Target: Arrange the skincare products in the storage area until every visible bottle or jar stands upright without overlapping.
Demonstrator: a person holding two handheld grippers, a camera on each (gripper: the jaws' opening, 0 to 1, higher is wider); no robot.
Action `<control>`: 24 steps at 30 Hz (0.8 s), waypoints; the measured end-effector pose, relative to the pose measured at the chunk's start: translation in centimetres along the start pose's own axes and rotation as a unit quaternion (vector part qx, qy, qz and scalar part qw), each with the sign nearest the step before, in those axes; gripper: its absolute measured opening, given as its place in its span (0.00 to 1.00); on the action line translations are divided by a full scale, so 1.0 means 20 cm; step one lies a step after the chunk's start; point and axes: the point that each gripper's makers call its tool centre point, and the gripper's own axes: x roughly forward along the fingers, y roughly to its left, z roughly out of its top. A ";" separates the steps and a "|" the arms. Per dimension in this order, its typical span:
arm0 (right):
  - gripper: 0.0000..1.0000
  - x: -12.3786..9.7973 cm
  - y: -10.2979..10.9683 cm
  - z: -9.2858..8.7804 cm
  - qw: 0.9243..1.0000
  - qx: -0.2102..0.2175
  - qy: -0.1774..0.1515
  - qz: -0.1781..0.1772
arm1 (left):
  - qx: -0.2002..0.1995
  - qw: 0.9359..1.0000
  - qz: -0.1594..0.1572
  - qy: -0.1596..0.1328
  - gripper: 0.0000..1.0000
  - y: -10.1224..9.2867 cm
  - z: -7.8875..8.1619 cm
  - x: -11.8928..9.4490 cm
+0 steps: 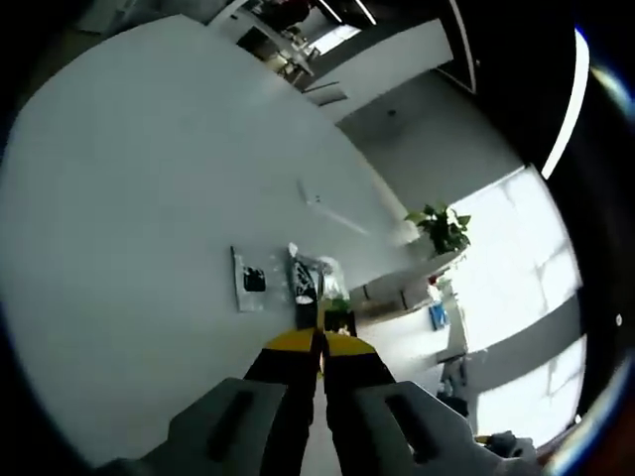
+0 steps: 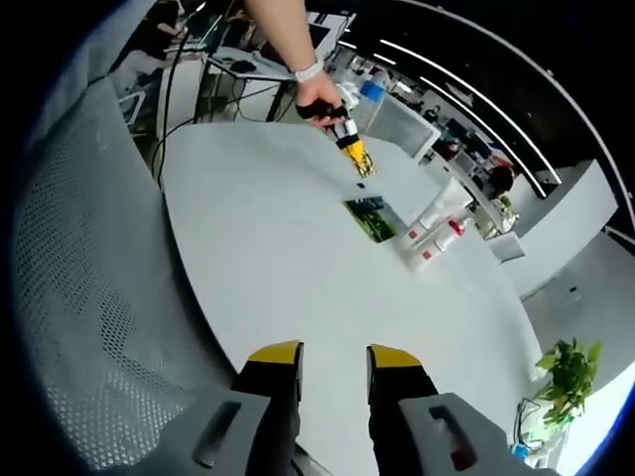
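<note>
My left gripper (image 1: pixel 320 342) has its jaws pressed together on nothing, hanging over the white table (image 1: pixel 149 198). My right gripper (image 2: pixel 332 359) holds its jaws apart, empty, above the table's near edge. In the right gripper view, the left gripper's yellow tips hang just beside a dark green packet (image 2: pixel 373 217); two white tubes with red lettering (image 2: pixel 429 230) lie flat close past it, toward the far edge
</note>
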 end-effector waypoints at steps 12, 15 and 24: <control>0.20 0.01 0.01 -0.01 1.000 0.000 0.007 0.004 | -0.033 0.997 0.009 0.074 0.00 0.08 -0.14 0.06; 0.20 0.01 0.01 -0.01 1.000 0.000 0.008 0.006 | -0.041 0.995 0.013 0.087 0.00 0.10 -0.17 0.07; 0.19 0.01 0.02 -0.03 1.000 0.000 0.013 0.010 | -0.059 0.989 0.032 0.130 0.00 0.14 -0.25 0.11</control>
